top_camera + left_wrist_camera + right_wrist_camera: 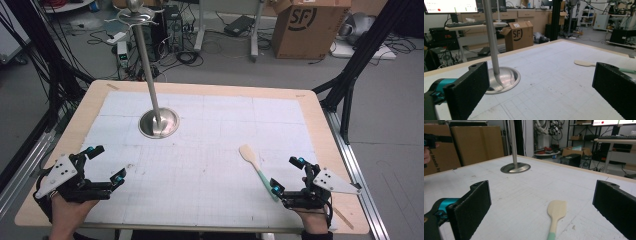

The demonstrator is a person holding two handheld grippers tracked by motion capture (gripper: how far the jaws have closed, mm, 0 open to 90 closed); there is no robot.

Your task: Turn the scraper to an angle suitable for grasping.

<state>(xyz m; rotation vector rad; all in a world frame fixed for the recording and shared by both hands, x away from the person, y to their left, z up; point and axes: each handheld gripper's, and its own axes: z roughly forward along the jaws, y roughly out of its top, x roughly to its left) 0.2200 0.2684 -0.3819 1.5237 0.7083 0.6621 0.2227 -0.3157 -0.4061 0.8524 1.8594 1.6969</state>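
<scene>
Both grippers rest at the table's near edge with jaws spread wide and nothing between them. The right gripper [288, 175] sits just beside the spatula [257, 170], which lies flat at near right; the left gripper [106, 162] is well apart at near left.

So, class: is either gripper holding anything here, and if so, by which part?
Nothing is held. The left gripper and right gripper are both open; the spatula lies untouched on the table.

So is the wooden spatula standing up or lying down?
Lying down. The spatula lies flat on the table, and its blade shows between the right gripper's open jaws, untouched.
</scene>
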